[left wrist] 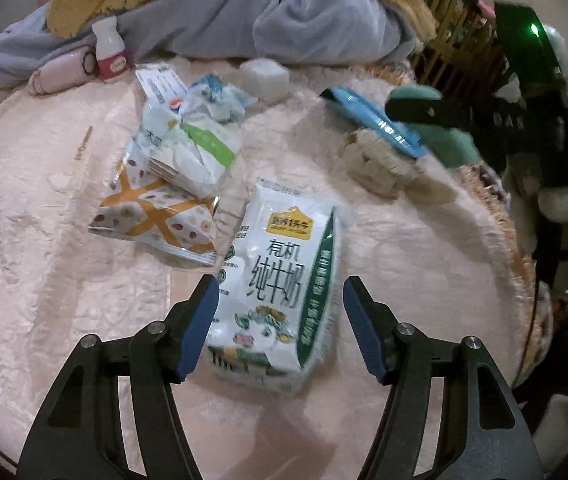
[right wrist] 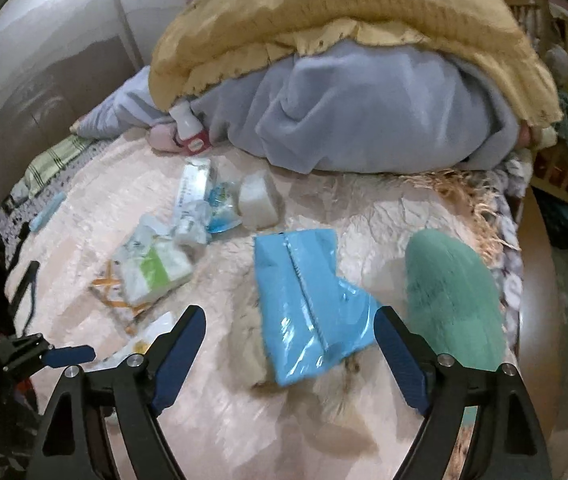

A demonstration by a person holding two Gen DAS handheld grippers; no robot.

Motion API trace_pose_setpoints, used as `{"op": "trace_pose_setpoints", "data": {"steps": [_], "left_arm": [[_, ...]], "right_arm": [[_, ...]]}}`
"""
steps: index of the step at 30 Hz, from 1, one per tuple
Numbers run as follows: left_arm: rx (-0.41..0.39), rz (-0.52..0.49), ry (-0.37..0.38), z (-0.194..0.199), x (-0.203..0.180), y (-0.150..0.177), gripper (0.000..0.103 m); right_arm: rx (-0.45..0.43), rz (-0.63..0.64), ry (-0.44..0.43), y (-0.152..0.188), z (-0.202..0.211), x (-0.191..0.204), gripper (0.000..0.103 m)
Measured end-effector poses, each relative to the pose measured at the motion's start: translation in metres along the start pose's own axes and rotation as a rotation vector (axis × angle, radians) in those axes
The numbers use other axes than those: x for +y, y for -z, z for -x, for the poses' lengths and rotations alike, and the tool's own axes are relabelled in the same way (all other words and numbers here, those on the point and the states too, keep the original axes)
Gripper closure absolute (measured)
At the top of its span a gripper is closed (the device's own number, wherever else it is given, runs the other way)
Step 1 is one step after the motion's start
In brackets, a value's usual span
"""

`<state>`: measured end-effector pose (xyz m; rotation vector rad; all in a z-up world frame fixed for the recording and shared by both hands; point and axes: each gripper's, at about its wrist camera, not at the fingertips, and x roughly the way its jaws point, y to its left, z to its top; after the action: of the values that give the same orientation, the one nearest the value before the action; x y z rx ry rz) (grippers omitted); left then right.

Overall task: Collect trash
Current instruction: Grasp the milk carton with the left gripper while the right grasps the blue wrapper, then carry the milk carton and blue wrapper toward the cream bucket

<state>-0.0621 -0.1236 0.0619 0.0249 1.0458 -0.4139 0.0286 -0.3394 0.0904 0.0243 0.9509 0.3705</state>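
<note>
Left claw (left wrist: pixel 279 322) spread wide, empty, straddling milk pouch (left wrist: pixel 279 276), whose long axis runs straight ahead btwn fingers; right claw (right wrist: pixel 290 348) released too.

Motion blur smears the milk carton (left wrist: pixel 279 292), leaving the small print on its green side panel unreadable. The blue wrapper (right wrist: pixel 308 304) hides most of the tan furry object (right wrist: pixel 251 320) under it; what that object is cannot be told. The grey blanket (right wrist: pixel 364 112) covers part of the small white bottle (right wrist: pixel 187 128). The orange-striped packet (left wrist: pixel 151 216) lies partly beneath the crumpled white-and-green wrapper (left wrist: pixel 195 152). The label text on the flat white box (right wrist: pixel 193 184) is too small to read.
</note>
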Motion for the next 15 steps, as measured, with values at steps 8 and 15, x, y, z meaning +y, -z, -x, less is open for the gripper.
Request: {"op": "trace_pose_setpoints", "data": {"steps": [8, 15], "left_arm": [[0.011, -0.037, -0.013, -0.020, -0.002, -0.009, 0.035], [0.036, 0.028, 0.035, -0.025, 0.009, -0.010, 0.031]], "right_arm": [[0.072, -0.036, -0.001, -0.012, -0.048, -0.019, 0.024], [0.021, -0.002, -0.023, -0.010, -0.029, -0.008, 0.060]]}}
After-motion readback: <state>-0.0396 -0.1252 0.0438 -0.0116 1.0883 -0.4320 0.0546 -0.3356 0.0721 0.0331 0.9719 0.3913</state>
